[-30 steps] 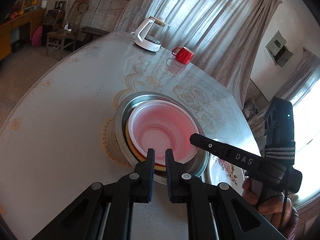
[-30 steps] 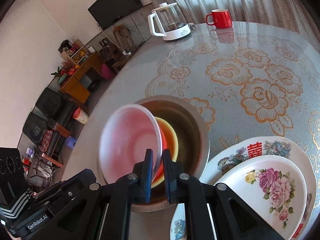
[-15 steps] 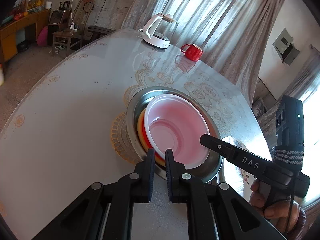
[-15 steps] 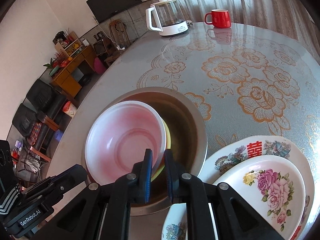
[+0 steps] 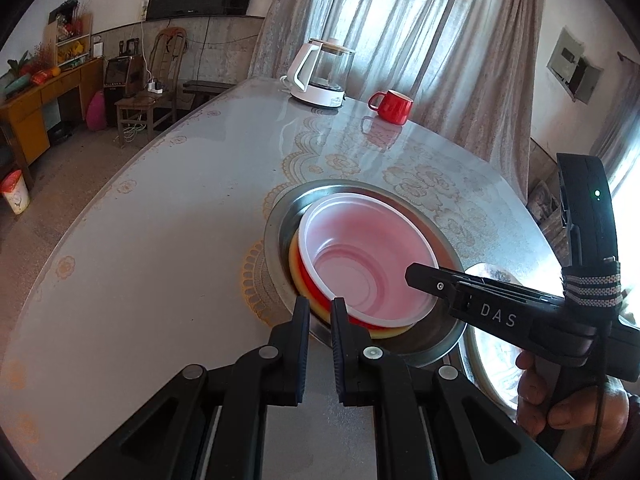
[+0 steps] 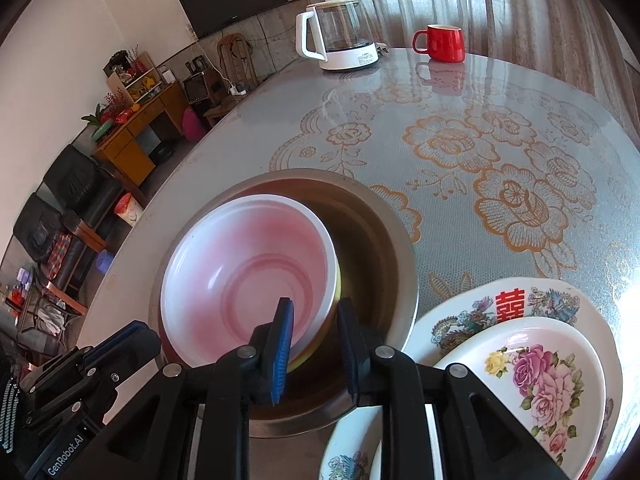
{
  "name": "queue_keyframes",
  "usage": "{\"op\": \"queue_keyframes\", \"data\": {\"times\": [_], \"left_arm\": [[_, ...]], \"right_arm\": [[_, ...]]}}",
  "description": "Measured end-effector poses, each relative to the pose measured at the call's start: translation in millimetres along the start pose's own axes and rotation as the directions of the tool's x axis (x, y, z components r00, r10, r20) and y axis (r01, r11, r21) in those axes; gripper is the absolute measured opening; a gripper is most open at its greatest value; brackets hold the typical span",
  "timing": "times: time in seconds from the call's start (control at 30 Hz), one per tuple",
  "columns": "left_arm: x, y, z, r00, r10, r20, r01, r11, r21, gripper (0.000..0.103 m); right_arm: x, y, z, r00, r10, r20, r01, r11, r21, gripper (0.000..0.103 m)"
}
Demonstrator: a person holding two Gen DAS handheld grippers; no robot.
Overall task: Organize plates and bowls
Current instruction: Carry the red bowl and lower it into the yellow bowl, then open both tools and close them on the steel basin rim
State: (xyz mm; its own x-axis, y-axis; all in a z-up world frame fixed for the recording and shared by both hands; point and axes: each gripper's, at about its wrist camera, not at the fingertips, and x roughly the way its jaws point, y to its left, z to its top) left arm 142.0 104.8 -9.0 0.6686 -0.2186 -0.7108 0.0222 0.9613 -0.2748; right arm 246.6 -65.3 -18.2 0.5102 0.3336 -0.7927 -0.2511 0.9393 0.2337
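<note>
Nearest to the right wrist camera, the right tool has its jaws opening around the near rim of the pink bowl. The rim is between the two fingers, one inside the bowl and one outside, and the pads seem to no longer press on it. I judge this is a release: the bowl is already in its place and needs no more support.

The left tool is closed, with nothing between its fingers. It hovers just at the near edge of the steel basin, at about 6 o'clock of it, probably ready to steady the stack if it slides.

The pink bowl sits mouth up inside a red bowl and a yellow bowl, and all three are nested in the basin on the bench. The bowl is round, so it has no long axis. Its opening points up, a little tilted, and the stack leans against the basin's wall at 9 o'clock, not in its centre.

At 4 o'clock of the basin, just beside it, a rose plate lies on a larger decorated plate; plates are kept apart from bowls.

Far away, at 12 o'clock, stand a kettle and a red mug.
</note>
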Motion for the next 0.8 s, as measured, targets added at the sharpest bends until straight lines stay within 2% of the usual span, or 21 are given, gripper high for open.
{"op": "queue_keyframes", "data": {"times": [0.2,0.4,0.67,0.8], "left_arm": [[-1,0,-1,1.0,0.014,0.006,-0.014,1.0,0.013,0.011],[0,-1,-3,1.0,0.018,0.011,-0.018,1.0,0.022,0.011],[-1,2,-4,1.0,0.028,0.014,-0.028,0.999,0.017,0.011],[1,1,-4,0.999,0.035,0.009,-0.035,0.999,0.017,0.011]], "right_arm": [[4,10,3,0.999,-0.051,0.002,0.051,0.996,-0.069,0.022],[11,19,4,0.992,-0.129,0.015,0.13,0.981,-0.143,0.011],[12,21,6,0.979,-0.201,0.038,0.205,0.963,-0.173,0.01],[13,20,7,0.979,-0.199,0.033,0.202,0.965,-0.169,0.01]]}}
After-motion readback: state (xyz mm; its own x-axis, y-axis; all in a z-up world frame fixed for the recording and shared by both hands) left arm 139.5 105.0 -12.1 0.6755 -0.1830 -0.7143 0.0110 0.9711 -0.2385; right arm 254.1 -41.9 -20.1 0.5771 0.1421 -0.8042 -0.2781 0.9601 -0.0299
